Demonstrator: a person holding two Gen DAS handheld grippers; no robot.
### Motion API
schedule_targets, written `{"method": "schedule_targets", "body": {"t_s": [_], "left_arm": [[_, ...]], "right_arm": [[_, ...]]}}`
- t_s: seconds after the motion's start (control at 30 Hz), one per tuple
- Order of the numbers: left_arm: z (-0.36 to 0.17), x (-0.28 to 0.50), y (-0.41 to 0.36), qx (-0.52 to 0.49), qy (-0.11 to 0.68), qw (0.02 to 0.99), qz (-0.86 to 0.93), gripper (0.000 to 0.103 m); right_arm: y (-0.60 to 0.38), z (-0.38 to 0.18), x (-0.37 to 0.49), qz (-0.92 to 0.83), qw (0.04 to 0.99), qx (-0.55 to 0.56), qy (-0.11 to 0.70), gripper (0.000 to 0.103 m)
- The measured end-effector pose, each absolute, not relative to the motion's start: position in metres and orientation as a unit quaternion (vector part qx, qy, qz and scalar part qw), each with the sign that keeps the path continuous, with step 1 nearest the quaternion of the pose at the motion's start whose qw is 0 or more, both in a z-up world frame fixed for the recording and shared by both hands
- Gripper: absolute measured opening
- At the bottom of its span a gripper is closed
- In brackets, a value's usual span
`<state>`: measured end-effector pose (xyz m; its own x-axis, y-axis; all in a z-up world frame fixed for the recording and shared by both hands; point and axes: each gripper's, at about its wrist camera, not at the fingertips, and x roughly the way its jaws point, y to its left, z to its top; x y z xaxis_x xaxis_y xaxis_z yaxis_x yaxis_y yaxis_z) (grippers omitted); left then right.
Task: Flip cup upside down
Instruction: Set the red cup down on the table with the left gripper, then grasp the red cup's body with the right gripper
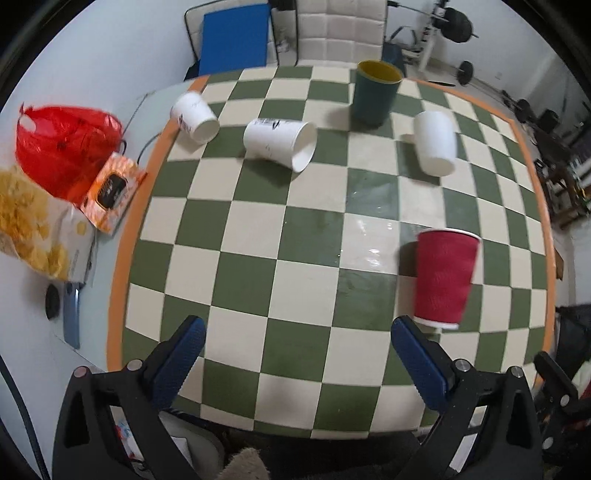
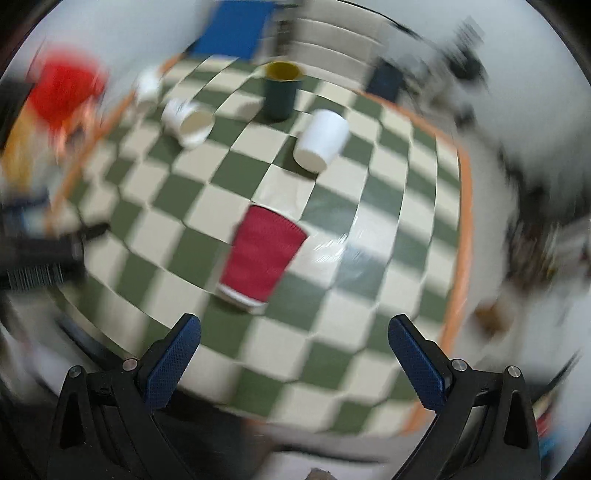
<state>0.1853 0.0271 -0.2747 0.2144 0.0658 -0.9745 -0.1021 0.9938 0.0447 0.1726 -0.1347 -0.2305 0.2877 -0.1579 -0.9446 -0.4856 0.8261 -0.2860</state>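
Observation:
A red ribbed paper cup point(image 1: 443, 277) stands upside down on the checkered table, its white rim down. It also shows in the blurred right wrist view point(image 2: 260, 254). A dark green cup with a yellow inside point(image 1: 375, 92) stands upright at the back. A white cup point(image 1: 436, 142) stands upside down near it. Two white cups point(image 1: 279, 142) point(image 1: 194, 116) lie on their sides at the left. My left gripper point(image 1: 297, 332) is open and empty, the red cup just past its right finger. My right gripper point(image 2: 293, 330) is open and empty, just short of the red cup.
The checkered mat has an orange border point(image 1: 122, 266). Left of it lie a red plastic bag point(image 1: 62, 144), an orange packet point(image 1: 110, 190) and a snack bag point(image 1: 33, 229). A white chair point(image 1: 340, 33) and a blue board point(image 1: 234, 35) stand behind the table.

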Motion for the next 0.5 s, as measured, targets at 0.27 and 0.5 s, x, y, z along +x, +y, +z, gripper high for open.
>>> {"method": "schedule_targets", "body": {"t_s": [0.27,0.5], "left_arm": [[-0.332,0.199,0.033,-0.043,0.660,0.744,0.096,0.103],[-0.371,0.204,0.045,-0.066,0.685,0.715,0.125,0.103]], "right_arm": [[-0.091,-0.321,0.155,0.250,0.540,-0.689,0.413,0.103],[-0.101,-0.384,0.118,0.376,0.301,-0.857,0.186,0.103]]}}
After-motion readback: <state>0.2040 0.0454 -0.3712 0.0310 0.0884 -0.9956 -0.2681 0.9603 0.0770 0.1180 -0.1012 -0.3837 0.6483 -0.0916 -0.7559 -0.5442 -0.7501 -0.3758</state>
